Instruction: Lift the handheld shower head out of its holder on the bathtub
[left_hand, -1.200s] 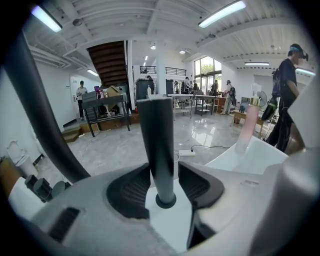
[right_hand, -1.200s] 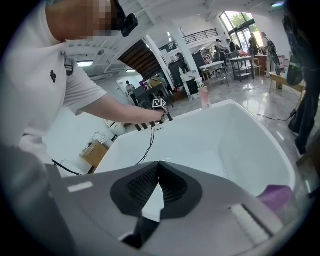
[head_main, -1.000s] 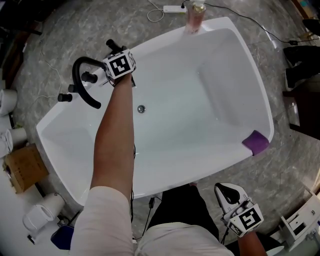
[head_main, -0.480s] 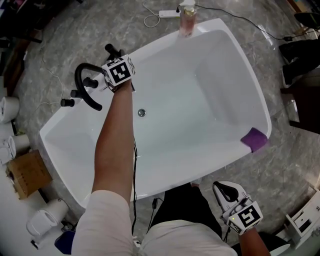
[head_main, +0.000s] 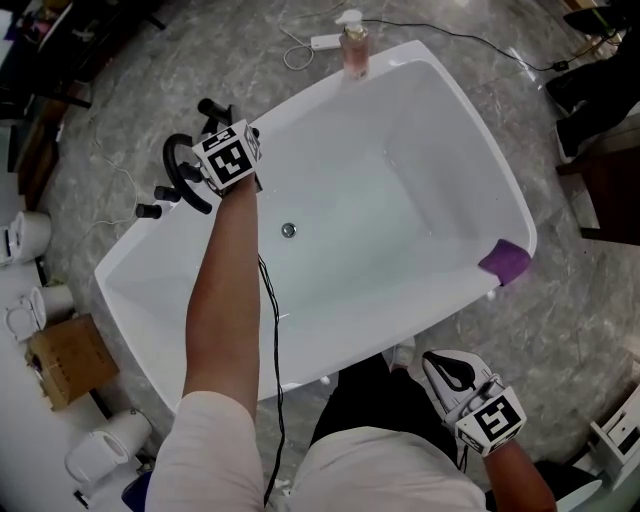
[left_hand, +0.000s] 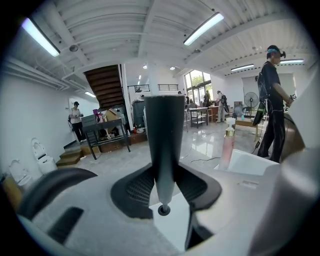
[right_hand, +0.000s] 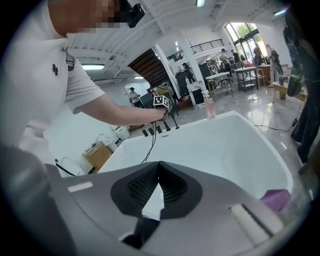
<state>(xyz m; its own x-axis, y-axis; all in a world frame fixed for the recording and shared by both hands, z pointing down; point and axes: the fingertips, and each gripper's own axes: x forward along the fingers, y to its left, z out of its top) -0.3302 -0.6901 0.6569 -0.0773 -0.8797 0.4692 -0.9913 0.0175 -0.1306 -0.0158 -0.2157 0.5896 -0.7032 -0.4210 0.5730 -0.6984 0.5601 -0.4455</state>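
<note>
Since a second ago the left gripper (left_hand: 165, 182) has risen from the taps at the bathtub's (head_main: 400, 120) left rim. Its claw is clamped on the dark handle of the shower head (left_hand: 165, 135), which stands upright between the pads. The right gripper (right_hand: 159, 167), claw closed on nothing, has stayed at the tub's near side. A curved black spout (head_main: 180, 165) sits just beside the left gripper, and a pink pump bottle (head_main: 353, 48) and a purple sponge (head_main: 503, 262) rest on the tub's rim.
</note>
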